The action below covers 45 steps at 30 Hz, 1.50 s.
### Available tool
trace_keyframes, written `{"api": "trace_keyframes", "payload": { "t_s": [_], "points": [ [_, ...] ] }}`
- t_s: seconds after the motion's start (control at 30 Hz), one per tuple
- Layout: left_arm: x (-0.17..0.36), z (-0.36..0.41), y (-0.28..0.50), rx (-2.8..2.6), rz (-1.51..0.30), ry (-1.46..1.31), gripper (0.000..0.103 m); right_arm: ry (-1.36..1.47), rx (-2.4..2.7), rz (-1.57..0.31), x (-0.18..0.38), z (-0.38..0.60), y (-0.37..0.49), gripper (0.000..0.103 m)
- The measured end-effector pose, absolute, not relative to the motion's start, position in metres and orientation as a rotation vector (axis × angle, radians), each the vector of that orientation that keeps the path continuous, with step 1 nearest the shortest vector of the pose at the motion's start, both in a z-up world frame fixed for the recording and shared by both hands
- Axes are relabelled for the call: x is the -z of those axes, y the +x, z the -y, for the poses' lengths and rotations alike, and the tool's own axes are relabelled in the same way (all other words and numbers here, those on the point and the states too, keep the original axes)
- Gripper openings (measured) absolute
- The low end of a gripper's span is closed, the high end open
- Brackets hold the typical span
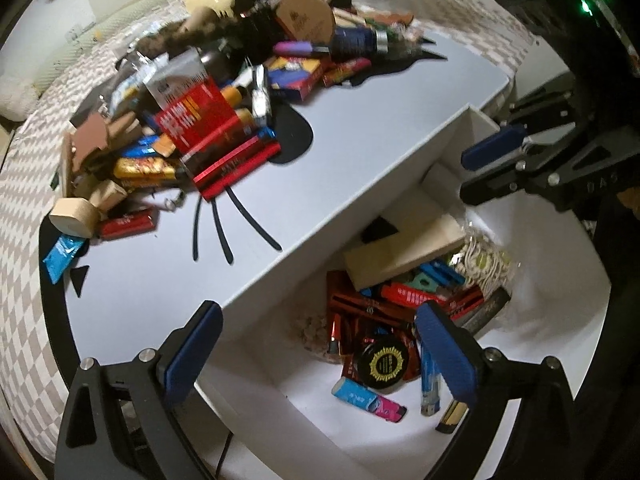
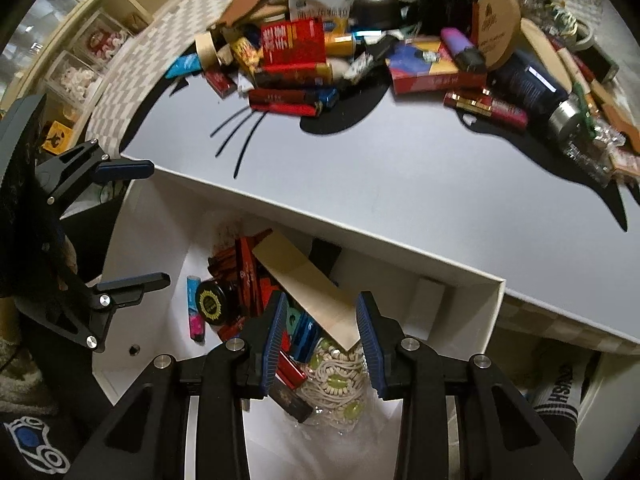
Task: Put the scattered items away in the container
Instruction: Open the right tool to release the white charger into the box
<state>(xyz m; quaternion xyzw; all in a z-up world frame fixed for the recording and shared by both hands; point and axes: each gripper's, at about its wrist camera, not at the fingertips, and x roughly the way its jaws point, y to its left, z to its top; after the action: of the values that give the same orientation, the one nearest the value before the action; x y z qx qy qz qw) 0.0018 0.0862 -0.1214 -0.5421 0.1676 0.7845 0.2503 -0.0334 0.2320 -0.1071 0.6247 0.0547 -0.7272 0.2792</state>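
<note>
A white box [image 1: 344,216] [image 2: 304,216] stands beside the grey table and holds red packs, a black round tin [image 1: 382,362] [image 2: 211,298], a pale wooden board [image 1: 404,250] [image 2: 308,284], lighters and a bagged white cord bundle [image 2: 336,384]. My left gripper [image 1: 320,356] is open and empty over the box. My right gripper [image 2: 322,344] is open and empty above the cord bundle and the board's end; it also shows in the left wrist view [image 1: 480,176]. A heap of scattered items [image 1: 224,92] [image 2: 360,52] lies on the table's far side.
The grey table [image 1: 160,280] [image 2: 400,168] has black cat-shaped markings. In the heap are a big red pack [image 1: 200,120], a round wooden disc [image 1: 306,16] [image 2: 498,20] and a dark blue bottle [image 2: 532,84]. Shelves with clear drawers [image 2: 84,60] stand at far left.
</note>
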Motion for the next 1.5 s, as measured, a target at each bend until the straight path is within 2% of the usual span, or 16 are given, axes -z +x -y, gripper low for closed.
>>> {"api": "trace_keyframes", "payload": {
  "t_s": [0.37,0.43,0.47,0.5,0.73,0.87,1.03,1.13,1.5],
  "points": [
    [0.102,-0.073,-0.001,-2.257,-0.299,-1.449,0.098,1.547,2.067,-0.123,0.085,-0.234,-0.026,0.037],
    [0.101,-0.07,0.0,-2.269,-0.269,-1.451,0.098,1.515,2.1,-0.121,0.082,-0.234,-0.023,0.046],
    [0.1,-0.069,0.0,-2.275,-0.261,-1.45,0.098,1.497,2.121,-0.122,0.08,-0.234,-0.021,0.062],
    [0.099,-0.068,0.0,-2.286,-0.25,-1.445,0.098,1.476,2.147,-0.128,0.078,-0.234,-0.019,0.068],
    [0.086,-0.062,0.004,-2.358,-0.189,-1.384,0.098,1.347,2.251,-0.073,0.065,-0.237,-0.009,0.068],
    [0.08,-0.059,0.007,-2.407,-0.17,-1.342,0.098,1.294,2.331,-0.078,0.06,-0.243,-0.003,0.081],
    [0.076,-0.054,0.009,-2.44,-0.122,-1.319,0.098,1.245,2.412,-0.079,0.057,-0.25,0.005,0.084],
    [0.076,-0.053,0.013,-2.447,-0.105,-1.311,0.098,1.239,2.43,-0.039,0.058,-0.254,0.009,0.096],
    [0.09,-0.06,0.033,-2.452,-0.146,-1.323,0.098,1.232,2.478,-0.083,0.069,-0.256,0.033,0.097]
  ]
}}
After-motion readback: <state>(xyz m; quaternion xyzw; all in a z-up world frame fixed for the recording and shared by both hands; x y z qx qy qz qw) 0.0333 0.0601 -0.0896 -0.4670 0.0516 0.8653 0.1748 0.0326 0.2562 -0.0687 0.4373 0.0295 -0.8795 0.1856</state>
